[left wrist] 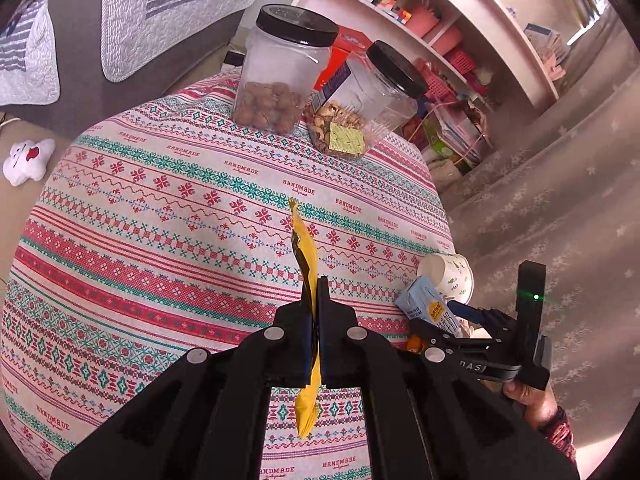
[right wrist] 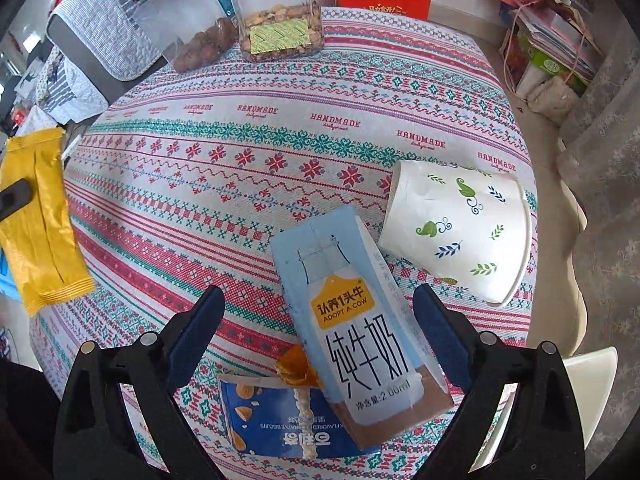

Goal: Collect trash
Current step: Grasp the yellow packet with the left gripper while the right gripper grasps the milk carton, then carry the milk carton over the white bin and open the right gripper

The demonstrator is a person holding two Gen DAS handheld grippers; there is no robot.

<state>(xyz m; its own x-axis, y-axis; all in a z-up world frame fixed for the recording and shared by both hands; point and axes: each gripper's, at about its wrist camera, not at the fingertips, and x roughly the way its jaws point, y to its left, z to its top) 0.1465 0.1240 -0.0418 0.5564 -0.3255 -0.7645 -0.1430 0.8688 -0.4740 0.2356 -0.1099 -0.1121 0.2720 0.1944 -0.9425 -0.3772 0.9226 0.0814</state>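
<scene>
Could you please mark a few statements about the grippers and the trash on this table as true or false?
1. The left gripper is shut on the yellow wrapper. True.
2. The right gripper is clamped on the milk carton. False: its jaws stand open on either side of the carton.
3. The paper cup stands upright. False: it lies on its side on the tablecloth.
4. Both jars wear black lids. True.
5. A blue biscuit packet lies partly under the milk carton. True.

bare tablecloth (right wrist: 248, 208) centre; jars (left wrist: 280, 72) behind
</scene>
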